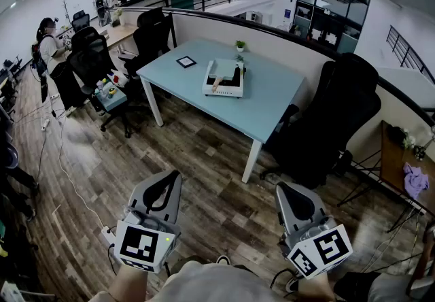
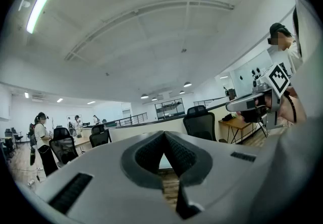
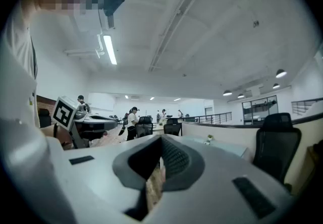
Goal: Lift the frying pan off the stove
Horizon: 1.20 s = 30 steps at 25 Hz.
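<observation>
Left gripper and right gripper hang empty, jaws pressed together — the frying pan sits on the stove on the table, well apart; step close, spread jaws, take the handle squarely

No legible text, no labels, numbers or signs

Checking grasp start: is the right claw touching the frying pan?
Apart. Head view: right claw hangs over floor; frying pan sits on the distant stove.

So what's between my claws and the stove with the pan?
Just wooden floor, then blue table up to the stove; the head view shows it.
</observation>
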### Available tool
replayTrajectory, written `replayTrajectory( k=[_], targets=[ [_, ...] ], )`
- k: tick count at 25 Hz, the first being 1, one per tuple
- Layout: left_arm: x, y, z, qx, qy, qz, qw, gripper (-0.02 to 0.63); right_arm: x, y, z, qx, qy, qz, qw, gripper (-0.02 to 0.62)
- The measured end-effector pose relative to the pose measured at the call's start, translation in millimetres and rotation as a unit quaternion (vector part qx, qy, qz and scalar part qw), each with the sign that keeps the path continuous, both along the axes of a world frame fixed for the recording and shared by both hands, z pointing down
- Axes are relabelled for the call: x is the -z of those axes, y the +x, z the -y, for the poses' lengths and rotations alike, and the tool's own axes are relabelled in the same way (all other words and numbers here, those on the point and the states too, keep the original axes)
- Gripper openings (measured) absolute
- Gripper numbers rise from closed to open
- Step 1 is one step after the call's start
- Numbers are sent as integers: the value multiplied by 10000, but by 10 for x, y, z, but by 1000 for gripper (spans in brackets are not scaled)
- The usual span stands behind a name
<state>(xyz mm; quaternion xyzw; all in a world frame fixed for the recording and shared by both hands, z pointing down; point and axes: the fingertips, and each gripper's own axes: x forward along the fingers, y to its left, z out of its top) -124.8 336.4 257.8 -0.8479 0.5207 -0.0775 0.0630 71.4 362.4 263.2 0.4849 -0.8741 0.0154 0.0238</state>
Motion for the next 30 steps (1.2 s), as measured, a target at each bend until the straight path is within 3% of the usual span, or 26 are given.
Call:
replayTrajectory(
  k=[6, 16, 20, 21, 23, 26, 30],
  targets=[
    [-37, 123, -19, -3, -47, 14, 10000, 3, -13, 163, 3, -22, -72, 416, 9991, 3],
    [-46, 182, -19, 27, -61, 35, 10000, 3, -67, 246, -7, -17, -121, 449, 9989, 3],
    [13, 89, 3, 277, 28, -308, 9991, 5, -106, 266, 16, 49, -170, 443, 9989, 3],
    [17, 94, 15, 245, 21, -398, 9989, 30, -126, 259, 18, 83, -200, 439, 9988, 3],
    [24, 122, 62, 213, 63, -467, 9987, 362, -165, 250, 34, 132, -252, 420, 9987, 3],
    [25, 120, 134, 396, 265, -319, 9984, 405, -206, 263, 92, 130, -309, 430, 9985, 3],
    [-49, 138, 241, 391, 202, -197, 9988, 408, -222, 305, 211, 75, -332, 510, 9981, 3]
  ],
)
